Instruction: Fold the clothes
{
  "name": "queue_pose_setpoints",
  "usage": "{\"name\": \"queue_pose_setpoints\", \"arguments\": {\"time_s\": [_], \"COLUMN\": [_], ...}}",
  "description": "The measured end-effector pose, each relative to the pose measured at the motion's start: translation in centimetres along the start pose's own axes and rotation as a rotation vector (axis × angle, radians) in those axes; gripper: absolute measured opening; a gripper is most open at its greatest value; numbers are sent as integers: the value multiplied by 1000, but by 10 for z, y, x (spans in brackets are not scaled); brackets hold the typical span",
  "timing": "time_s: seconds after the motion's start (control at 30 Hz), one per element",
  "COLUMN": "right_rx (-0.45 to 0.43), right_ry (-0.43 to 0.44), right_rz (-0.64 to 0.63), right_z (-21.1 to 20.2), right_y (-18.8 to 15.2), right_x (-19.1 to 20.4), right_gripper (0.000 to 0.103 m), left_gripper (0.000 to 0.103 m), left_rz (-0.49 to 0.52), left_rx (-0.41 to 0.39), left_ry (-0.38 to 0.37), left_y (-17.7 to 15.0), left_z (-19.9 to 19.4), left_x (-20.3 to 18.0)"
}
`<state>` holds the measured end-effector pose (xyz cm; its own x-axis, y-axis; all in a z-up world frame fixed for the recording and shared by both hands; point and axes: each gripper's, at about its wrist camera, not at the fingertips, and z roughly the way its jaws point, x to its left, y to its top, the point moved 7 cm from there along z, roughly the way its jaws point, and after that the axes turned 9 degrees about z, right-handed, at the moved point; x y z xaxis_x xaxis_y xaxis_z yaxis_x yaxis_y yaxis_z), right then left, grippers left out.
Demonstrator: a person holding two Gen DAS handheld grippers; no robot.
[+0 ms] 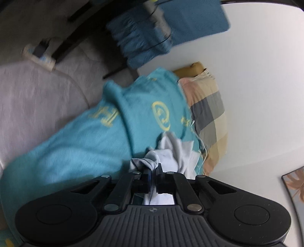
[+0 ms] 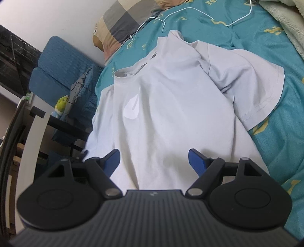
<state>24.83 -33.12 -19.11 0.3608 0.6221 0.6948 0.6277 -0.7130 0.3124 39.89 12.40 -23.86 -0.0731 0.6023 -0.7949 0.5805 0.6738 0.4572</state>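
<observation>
The left gripper (image 1: 153, 175) has its jaws closed tight on a bunched fold of the white T-shirt (image 1: 172, 152), which is lifted above the teal bedsheet (image 1: 79, 136). The right gripper (image 2: 154, 161) has its jaws wide apart and holds nothing; it hangs over the lower part of the shirt, which lies spread on the bed with one sleeve (image 2: 250, 89) folded outward.

The risk, I think, is that only one side is held — if the left pulls more, the cloth may drag crooked or slip from the pinch. A white cable (image 2: 190, 11) lies near the collar and could catch.

The left view is blurred, and which part of the shirt is pinched I cannot tell — the hem is hidden under the gripper bodies.
</observation>
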Motion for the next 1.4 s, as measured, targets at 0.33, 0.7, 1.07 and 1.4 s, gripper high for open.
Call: {"name": "queue_pose_setpoints", "arguments": {"time_s": [0.33, 0.7, 1.07, 1.4], "right_rx": [-3, 8, 34, 39], "right_ry": [-17, -18, -16, -30], "right_rz": [-26, 18, 39, 41], "right_z": [-3, -5, 5, 17], "right_y": [-2, -4, -6, -6], "right_x": [2, -6, -7, -10], "right_gripper": [81, 81, 81, 81], "left_gripper": [4, 51, 57, 3], "left_rz": [674, 416, 209, 294], "left_rx": [182, 265, 97, 94], "left_ry": [-146, -171, 4, 3], "left_y": [-87, -90, -31, -17], "left_z": [4, 16, 23, 55], "left_x": [-133, -86, -15, -8]}}
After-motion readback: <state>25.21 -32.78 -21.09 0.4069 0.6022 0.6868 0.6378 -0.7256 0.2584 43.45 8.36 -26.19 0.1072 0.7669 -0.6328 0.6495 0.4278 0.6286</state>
